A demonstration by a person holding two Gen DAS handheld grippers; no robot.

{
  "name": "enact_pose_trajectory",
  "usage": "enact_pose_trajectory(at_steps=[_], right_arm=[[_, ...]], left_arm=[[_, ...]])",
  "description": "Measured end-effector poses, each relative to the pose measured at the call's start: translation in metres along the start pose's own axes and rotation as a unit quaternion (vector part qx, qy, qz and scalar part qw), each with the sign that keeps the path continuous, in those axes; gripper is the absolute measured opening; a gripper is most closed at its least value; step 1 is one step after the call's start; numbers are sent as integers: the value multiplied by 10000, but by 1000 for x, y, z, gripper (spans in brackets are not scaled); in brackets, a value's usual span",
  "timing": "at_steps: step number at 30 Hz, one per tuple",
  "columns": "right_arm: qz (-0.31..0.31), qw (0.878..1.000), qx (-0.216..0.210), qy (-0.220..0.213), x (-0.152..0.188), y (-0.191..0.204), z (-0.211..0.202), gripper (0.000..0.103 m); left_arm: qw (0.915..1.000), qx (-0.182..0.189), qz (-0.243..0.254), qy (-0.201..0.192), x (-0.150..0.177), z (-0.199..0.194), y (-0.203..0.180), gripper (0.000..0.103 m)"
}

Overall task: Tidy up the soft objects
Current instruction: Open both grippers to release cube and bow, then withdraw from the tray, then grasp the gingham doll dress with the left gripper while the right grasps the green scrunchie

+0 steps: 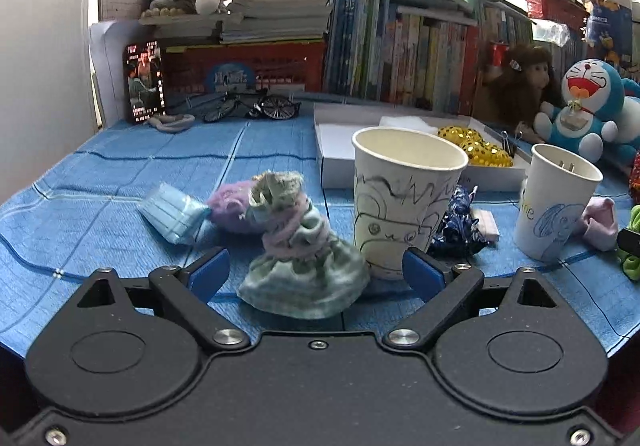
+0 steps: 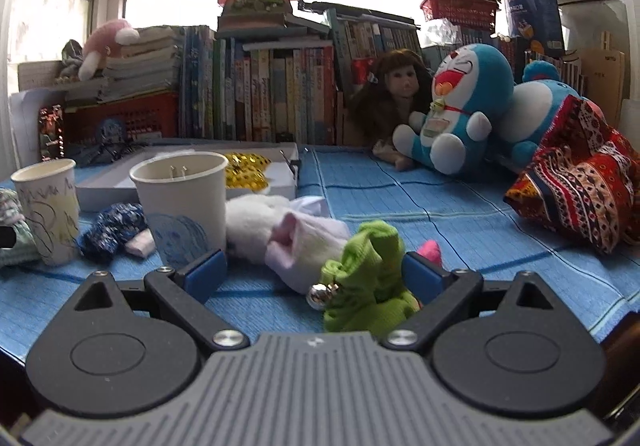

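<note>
Green-and-lilac sock bundle point(image 1: 298, 246) stands upright between the wide-apart left hand-held gripper point(image 1: 316, 272), untouched by its pads.

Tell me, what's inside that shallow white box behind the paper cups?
The white box holds a shiny gold sequinned thing and something white. The nearer cup hides part of its floor.

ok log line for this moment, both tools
left tool: open, around green sock bundle | right tool: open, around lime sock | paper cups: upright
</note>
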State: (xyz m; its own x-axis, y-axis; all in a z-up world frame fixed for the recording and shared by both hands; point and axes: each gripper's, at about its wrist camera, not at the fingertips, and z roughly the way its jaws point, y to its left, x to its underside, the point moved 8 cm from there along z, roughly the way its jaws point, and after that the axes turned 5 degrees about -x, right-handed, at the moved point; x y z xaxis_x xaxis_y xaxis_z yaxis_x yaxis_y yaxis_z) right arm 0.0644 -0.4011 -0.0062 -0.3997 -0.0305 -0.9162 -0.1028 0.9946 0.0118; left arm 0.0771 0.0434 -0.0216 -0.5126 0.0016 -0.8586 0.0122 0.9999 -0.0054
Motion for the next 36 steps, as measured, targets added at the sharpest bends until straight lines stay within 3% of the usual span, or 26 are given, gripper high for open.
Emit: enact_pose_trajectory(at_steps=[8,13,18,30,34,36], right_arm=[[57,9999,160,28,6,-11,2,98],[58,9998,210,-22,8,-12,2,90],[111,9985,432,-303,2,-19,-5,89],[365,9972,647,69,11,-45,20,97],[520,9971,519,207,14,-47,22,73],[574,9962,603,251,14,-49,21,56]], left_arm=[[9985,-85,-523,134,0,15,8,82],[9965,-81,-788,250,1,23,11,71],[9967,-132,-774,229,1,26,12,66],[9966,-162,-747,292,3,35,11,64],[9964,-152,-774,317,4,40,12,64],[9963,-125,-794,308,5,40,12,54]])
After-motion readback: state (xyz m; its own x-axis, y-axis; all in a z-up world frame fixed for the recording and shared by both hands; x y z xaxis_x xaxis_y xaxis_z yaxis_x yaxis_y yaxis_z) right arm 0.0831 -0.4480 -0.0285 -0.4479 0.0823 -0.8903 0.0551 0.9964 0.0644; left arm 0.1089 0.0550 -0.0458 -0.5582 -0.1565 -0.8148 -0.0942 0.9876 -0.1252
